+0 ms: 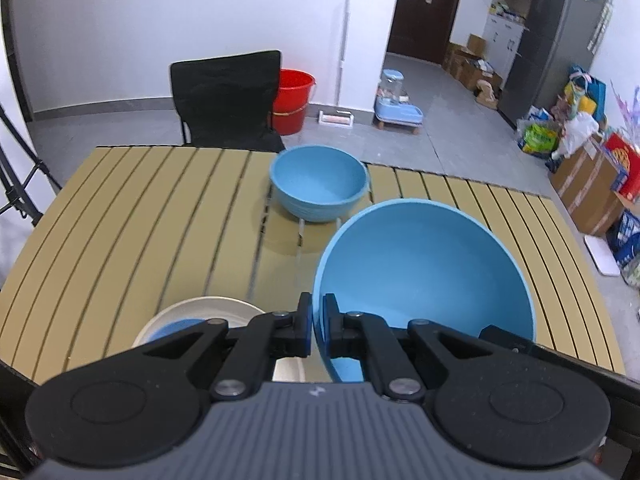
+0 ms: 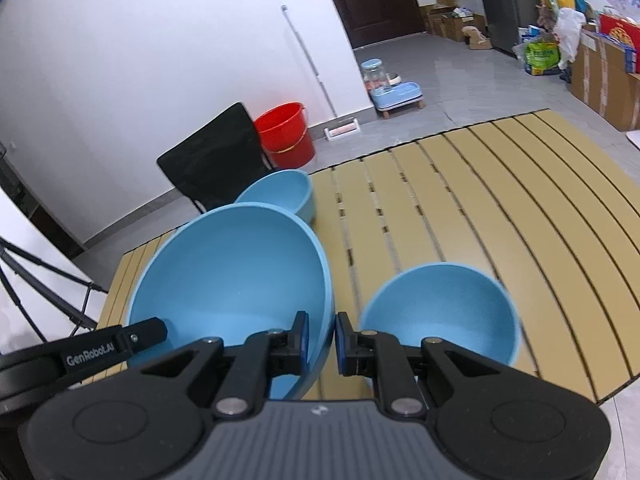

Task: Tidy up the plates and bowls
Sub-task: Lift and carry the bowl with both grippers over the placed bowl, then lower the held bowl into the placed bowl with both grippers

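A large blue bowl (image 1: 424,268) is held above the slatted table by both grippers. My left gripper (image 1: 317,328) is shut on its left rim. My right gripper (image 2: 322,340) is shut on its right rim; the bowl also shows in the right wrist view (image 2: 232,272). A medium blue bowl (image 1: 318,182) stands near the table's far edge, also in the right wrist view (image 2: 280,194). A smaller blue bowl (image 2: 440,316) sits right of my right gripper. A cream plate (image 1: 208,312) with something blue on it lies under my left gripper.
The tan slatted table (image 1: 140,220) ends close behind the far bowl. A black chair (image 1: 226,100) and a red bucket (image 1: 292,100) stand beyond it. Boxes and bags (image 1: 588,168) line the floor at right. A black tripod (image 2: 36,272) stands at left.
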Demonstrator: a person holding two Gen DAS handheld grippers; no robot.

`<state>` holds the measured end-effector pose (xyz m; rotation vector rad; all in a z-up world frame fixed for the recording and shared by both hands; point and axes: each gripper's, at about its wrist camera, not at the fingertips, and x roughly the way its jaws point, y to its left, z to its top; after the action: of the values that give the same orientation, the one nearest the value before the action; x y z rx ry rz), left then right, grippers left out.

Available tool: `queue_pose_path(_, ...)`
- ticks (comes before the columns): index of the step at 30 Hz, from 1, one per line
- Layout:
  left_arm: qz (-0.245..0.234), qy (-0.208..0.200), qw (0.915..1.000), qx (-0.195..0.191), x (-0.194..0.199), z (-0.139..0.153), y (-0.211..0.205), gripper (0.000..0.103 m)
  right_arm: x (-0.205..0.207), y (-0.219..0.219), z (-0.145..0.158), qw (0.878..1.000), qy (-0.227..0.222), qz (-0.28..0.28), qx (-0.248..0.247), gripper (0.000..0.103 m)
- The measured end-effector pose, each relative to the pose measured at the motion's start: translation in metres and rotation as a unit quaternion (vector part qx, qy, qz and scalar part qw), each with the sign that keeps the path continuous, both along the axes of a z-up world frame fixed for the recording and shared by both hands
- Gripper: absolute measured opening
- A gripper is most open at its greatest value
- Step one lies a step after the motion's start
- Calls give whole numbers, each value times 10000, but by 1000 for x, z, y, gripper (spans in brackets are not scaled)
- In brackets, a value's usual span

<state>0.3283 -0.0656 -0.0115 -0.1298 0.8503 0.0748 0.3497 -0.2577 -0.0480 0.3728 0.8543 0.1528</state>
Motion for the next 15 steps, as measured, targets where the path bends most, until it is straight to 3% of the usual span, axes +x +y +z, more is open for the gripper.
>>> queue_pose_path(15,-491,396,9977,238,25,-47,-81,6,5,-80,-48,9982,233,-540,97,13)
